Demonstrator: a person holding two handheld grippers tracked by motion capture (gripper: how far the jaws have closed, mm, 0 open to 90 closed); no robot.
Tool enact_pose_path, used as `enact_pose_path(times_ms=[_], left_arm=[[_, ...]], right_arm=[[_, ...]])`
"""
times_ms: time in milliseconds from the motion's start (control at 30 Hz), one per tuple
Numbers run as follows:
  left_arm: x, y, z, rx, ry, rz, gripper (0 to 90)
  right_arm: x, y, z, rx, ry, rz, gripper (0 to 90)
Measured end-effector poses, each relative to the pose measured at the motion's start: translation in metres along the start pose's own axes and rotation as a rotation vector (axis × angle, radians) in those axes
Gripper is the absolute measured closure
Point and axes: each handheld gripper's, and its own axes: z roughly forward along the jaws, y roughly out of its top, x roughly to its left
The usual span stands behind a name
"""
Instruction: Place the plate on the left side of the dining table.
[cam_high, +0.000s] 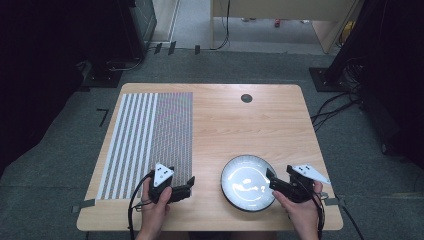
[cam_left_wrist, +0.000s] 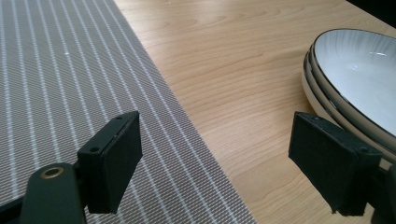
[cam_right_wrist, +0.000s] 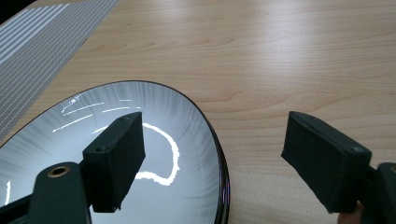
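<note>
The plates (cam_high: 248, 182) sit stacked near the front edge of the table (cam_high: 250, 125), right of centre, with the striped mat (cam_high: 150, 140) well apart on the left. The left gripper view shows at least three rims nested together (cam_left_wrist: 327, 93); from above they read as one dish. They look glazed ceramic: stiff, fairly heavy for their size, slick at the surface and likely to chip if knocked or dropped. The rim is the only place that two flat pads can bite, one pad over the lip and one under it. Lifting just the top plate would call for slipping a pad into the narrow gap between rims.

The right hand-held gripper (cam_high: 274, 181) straddles the plates' right rim (cam_right_wrist: 219, 154), one jaw over the bowl, the other outside above the table, jaws wide and not pressing on anything. The left hand-held gripper (cam_high: 190, 186) hangs over the mat's right edge (cam_left_wrist: 187, 140), jaws spread wide and empty.

The exact plate count is hard to settle, as the lower rims are cut off in the left gripper view. Glare in the bowl hides any pattern there
</note>
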Motion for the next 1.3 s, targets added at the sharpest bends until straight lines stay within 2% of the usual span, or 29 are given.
enact_pose_path(times_ms=[133,233,467,533,600,767,900,967,1067,1100,1200,1300], left_arm=[[-0.01,0.005,0.011,0.01,-0.025,0.034,17.4],[-0.021,0.012,0.019,-0.001,-0.063,0.047,17.4],[-0.036,0.016,0.026,-0.004,-0.094,0.052,17.4],[-0.039,0.018,0.028,-0.01,-0.128,0.027,17.4],[-0.043,0.02,0.03,-0.008,-0.147,0.021,17.4],[-0.052,0.021,0.035,0.016,-0.184,0.027,18.1],[-0.056,0.017,0.037,0.04,-0.216,0.041,27.8],[-0.059,0.015,0.039,0.049,-0.229,0.044,33.6],[-0.064,0.011,0.043,0.072,-0.253,0.045,36.3],[-0.065,0.01,0.044,0.077,-0.255,0.045,36.8],[-0.069,0.008,0.047,0.094,-0.271,0.06,39.8],[-0.07,0.006,0.048,0.102,-0.276,0.069,42.3]], right_arm=[[0.0,-0.002,-0.002,0.005,-0.004,-0.01,25.2],[0.001,-0.006,0.0,0.004,-0.006,-0.022,31.7],[-0.002,-0.009,0.0,0.004,0.01,-0.006,44.2],[-0.002,-0.01,0.0,0.014,0.038,0.002,49.4],[-0.002,-0.013,0.0,0.029,0.049,0.009,54.4],[-0.002,-0.016,0.001,0.035,0.035,0.007,58.7],[-0.002,-0.019,0.001,0.042,0.045,0.001,62.1],[-0.003,-0.02,0.002,0.054,0.052,0.021,63.9],[-0.006,-0.02,0.002,0.079,0.059,0.045,68.0],[-0.009,-0.019,0.001,0.1,0.071,0.07,68.8],[-0.008,-0.019,0.0,0.099,0.06,0.048,70.5],[-0.008,-0.02,0.0,0.099,0.057,0.052,71.8]])
